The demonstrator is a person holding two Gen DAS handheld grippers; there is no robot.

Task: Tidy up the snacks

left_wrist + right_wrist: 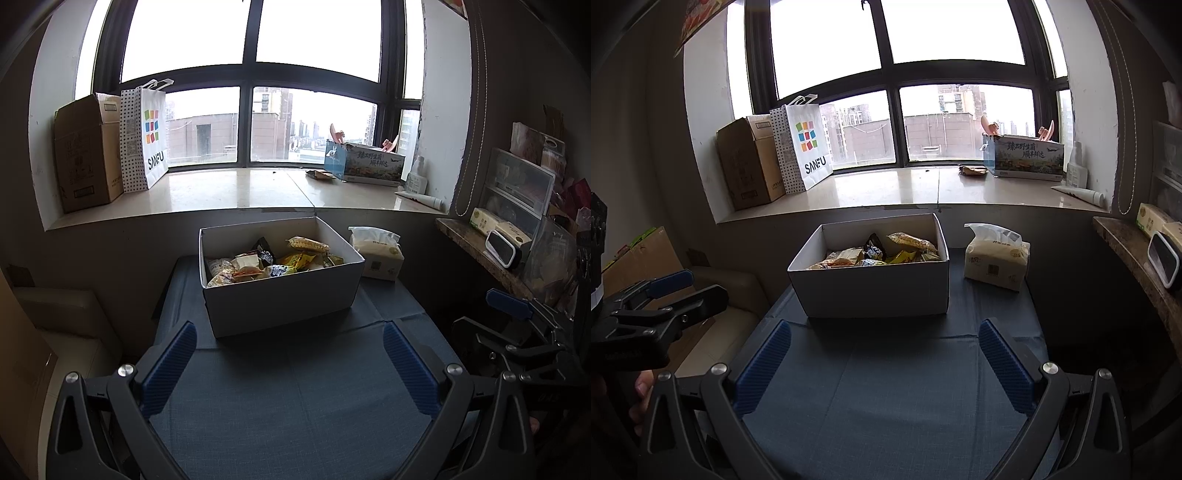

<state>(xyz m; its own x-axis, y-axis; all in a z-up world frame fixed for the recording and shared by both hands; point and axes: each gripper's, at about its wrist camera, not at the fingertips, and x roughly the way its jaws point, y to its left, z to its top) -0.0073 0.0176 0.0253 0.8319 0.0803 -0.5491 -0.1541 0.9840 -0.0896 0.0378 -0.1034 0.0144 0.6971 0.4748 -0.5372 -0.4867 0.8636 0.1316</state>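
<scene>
A white cardboard box point(280, 299) stands on the dark blue table, filled with several snack packets point(273, 258). It also shows in the right wrist view point(875, 288) with its snack packets point(882, 251). My left gripper point(290, 343) is open and empty, held above the table in front of the box. My right gripper point(884, 339) is open and empty, also in front of the box. The right gripper shows at the right edge of the left wrist view point(517, 317); the left gripper shows at the left of the right wrist view point(661, 295).
A tissue pack point(995, 258) sits right of the box. The windowsill point(236, 192) holds a brown carton point(86, 155), a SANFU bag point(146, 140) and a printed box point(365, 162). A shelf point(476, 243) stands to the right.
</scene>
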